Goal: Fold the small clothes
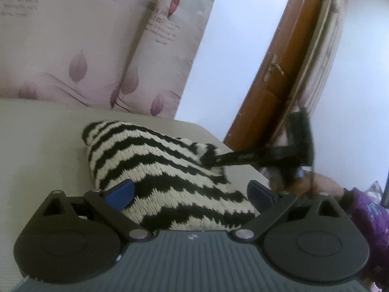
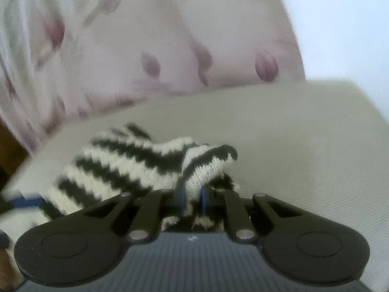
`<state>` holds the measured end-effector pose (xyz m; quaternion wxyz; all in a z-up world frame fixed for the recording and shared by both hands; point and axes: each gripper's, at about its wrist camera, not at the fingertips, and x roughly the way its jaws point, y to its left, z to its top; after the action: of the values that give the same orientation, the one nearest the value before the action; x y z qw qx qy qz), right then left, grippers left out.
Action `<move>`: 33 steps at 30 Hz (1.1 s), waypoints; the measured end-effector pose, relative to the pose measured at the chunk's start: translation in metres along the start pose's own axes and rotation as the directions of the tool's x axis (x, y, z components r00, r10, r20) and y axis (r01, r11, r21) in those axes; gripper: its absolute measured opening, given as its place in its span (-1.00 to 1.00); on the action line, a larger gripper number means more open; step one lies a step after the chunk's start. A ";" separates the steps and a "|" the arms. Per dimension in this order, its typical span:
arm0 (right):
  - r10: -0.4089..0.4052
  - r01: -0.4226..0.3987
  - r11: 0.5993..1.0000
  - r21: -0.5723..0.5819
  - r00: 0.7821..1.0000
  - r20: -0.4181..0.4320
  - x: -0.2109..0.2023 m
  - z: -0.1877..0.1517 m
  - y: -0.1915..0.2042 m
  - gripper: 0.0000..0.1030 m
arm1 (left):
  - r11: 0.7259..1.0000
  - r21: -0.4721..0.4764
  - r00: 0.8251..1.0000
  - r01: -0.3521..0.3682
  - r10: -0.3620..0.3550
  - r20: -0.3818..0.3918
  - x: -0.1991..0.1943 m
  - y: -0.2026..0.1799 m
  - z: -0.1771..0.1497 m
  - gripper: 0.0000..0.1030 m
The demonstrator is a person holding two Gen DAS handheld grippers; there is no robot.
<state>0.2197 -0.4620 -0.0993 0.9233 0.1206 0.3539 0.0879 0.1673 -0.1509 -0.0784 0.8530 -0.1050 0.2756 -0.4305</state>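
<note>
A black-and-cream striped knitted garment (image 1: 155, 170) lies bunched on the pale tabletop (image 1: 36, 150), filling the lower middle of both views. The left gripper (image 1: 190, 193) stands wide open, its blue pads either side of the knit without pressing it. The right gripper (image 2: 192, 198) is pinched tight on a fold of the garment's edge. A floral curtain (image 1: 85, 43) hangs behind, upper left.

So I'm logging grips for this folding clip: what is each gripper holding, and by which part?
The right gripper pinches a bunched edge of the striped knit garment. The left gripper holds nothing; its jaws stand open around the garment.
</note>
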 end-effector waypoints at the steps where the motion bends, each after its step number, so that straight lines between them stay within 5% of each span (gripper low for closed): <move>1: -0.003 0.003 1.000 -0.006 1.000 -0.026 0.007 -0.003 0.002 -0.74 | 1.000 -0.010 1.000 0.004 -0.004 -0.008 0.000 0.002 -0.001 0.88; 8: 0.029 -0.047 0.981 0.188 0.995 0.098 -0.018 -0.007 -0.020 -0.67 | 0.999 -0.047 0.995 0.005 -0.010 -0.103 0.011 0.007 -0.015 0.87; 11: 0.020 -0.038 0.996 0.085 0.977 0.211 -0.036 0.003 0.003 -0.65 | 1.000 -0.005 0.993 -0.017 0.016 -0.115 0.013 0.004 -0.022 0.87; 13: -0.051 0.055 0.998 -0.009 0.967 0.248 -0.037 0.016 0.029 -0.65 | 1.000 -0.004 0.993 -0.025 0.025 -0.119 0.013 0.003 -0.022 0.87; 15: -0.013 0.040 0.995 -0.088 0.959 0.284 -0.032 0.027 0.049 -0.65 | 1.000 -0.016 0.993 -0.027 0.025 -0.119 0.013 0.005 -0.022 0.87; 20: 0.146 -0.127 0.976 -0.176 0.985 0.096 0.027 0.030 0.078 -0.65 | 0.999 -0.019 0.992 -0.033 0.030 -0.120 0.011 0.006 -0.023 0.87; 23: 0.130 -0.133 0.966 -0.223 0.991 -0.029 0.057 0.014 0.090 -0.67 | 0.998 -0.048 0.997 -0.039 0.035 -0.076 -0.002 0.008 -0.020 0.85; 28: 0.107 -0.105 0.970 -0.218 0.994 -0.004 0.065 0.000 0.088 -0.69 | 0.989 -0.144 0.998 0.012 -0.003 0.061 -0.025 0.013 0.004 0.81; 33: 0.153 -0.146 0.978 -0.147 0.988 0.034 0.043 0.002 0.076 -0.66 | 0.997 -0.071 0.999 0.004 -0.001 0.039 0.006 -0.002 0.022 0.74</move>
<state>0.2467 -0.3792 -0.1032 0.9281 0.0819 0.3157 0.1796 0.1807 -0.1583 -0.0620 0.8534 -0.1440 0.2738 -0.4194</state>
